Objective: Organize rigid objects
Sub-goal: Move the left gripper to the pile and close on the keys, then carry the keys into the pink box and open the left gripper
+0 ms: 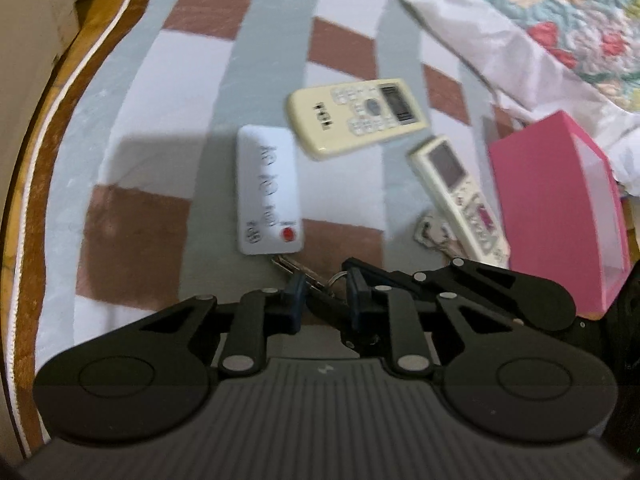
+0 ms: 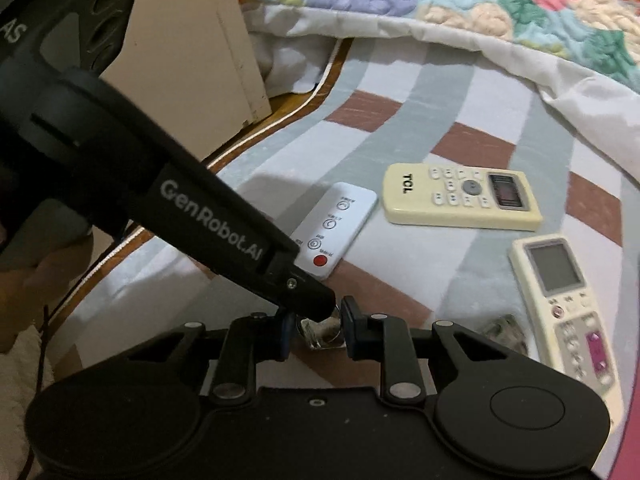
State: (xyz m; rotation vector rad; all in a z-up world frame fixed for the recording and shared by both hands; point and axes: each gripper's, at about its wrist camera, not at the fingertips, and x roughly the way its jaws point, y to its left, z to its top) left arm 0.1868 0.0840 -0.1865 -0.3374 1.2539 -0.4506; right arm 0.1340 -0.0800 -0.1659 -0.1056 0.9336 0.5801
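A bunch of keys [image 1: 316, 278] lies on the checked bedsheet [image 1: 160, 92] right at the tips of both grippers, just below the small white remote [image 1: 269, 190]. In the left wrist view the left gripper [image 1: 322, 296] has its blue pads close together around the key ring, with a key blade sticking out toward the white remote; whether the pads actually press on it cannot be told through the blur. The right gripper [image 2: 316, 328] comes in from the right and crosses over it; in its own view its fingers stand narrowly apart with the ring and a clear fob [image 2: 322, 332] between them, and the tip of the left gripper sits in that same gap, hiding any contact. Beyond the white remote lies the cream TCL remote [image 1: 354, 116], and to its right a second cream remote [image 1: 460, 200] with a pink button panel, its near end over a clear charm [image 1: 430, 232]. A pink box [image 1: 556, 216] stands just beside that remote. A floral quilt [image 1: 560, 20] is bunched along the far side.
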